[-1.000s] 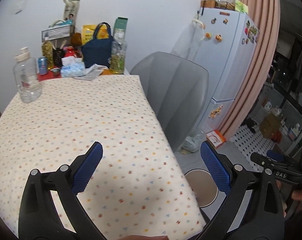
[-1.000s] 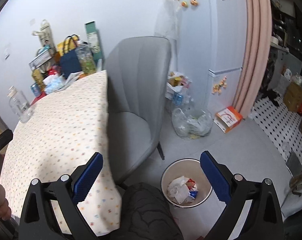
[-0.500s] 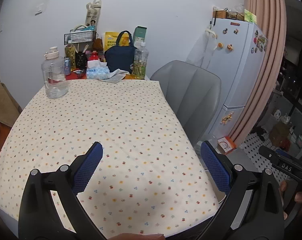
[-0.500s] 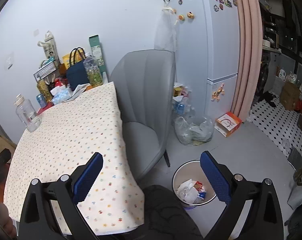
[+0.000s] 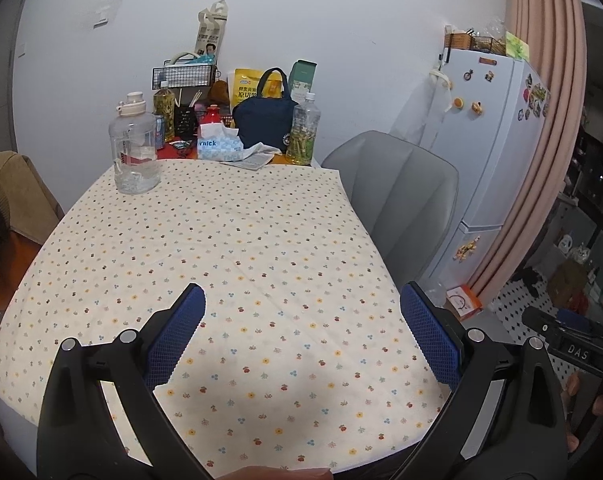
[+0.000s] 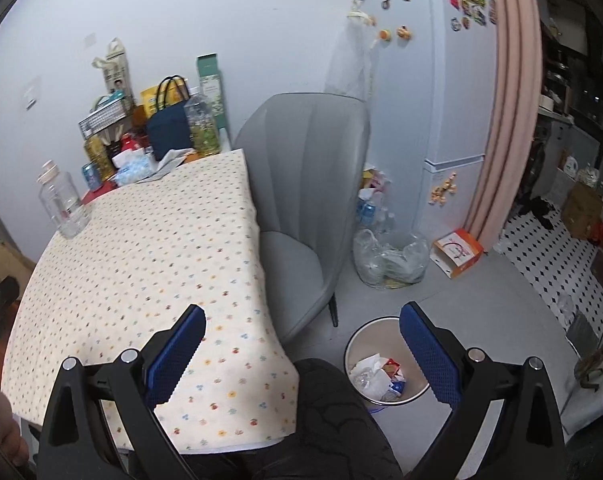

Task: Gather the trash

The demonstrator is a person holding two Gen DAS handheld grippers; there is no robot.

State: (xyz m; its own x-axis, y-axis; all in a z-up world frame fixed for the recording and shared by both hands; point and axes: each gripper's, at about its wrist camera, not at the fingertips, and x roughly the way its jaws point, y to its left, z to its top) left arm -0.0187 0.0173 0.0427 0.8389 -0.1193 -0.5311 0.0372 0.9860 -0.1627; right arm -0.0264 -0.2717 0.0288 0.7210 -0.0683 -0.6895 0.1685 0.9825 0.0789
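A round white trash bin [image 6: 357,346] stands on the floor right of the table, holding crumpled paper and wrappers [image 6: 377,376]. My left gripper [image 5: 301,336] is open and empty, above the near part of the table with the dotted tablecloth [image 5: 229,248]. My right gripper [image 6: 301,344] is open and empty, held over the table's right edge [image 6: 257,248] and my knee, with the bin just inside its right finger [image 6: 429,352].
A grey chair [image 6: 301,184] stands beside the table. A clear jug [image 5: 135,152], tissue box [image 5: 217,148], navy bag [image 5: 265,120] and bottles crowd the table's far end. A clear plastic bag [image 6: 389,256], an orange box [image 6: 457,252] and a fridge [image 6: 437,92] are beyond the bin.
Both grippers have risen and pulled back from the bin. The left view swung left onto the table; the right view tilted up, showing more table and fridge. Both stay open.
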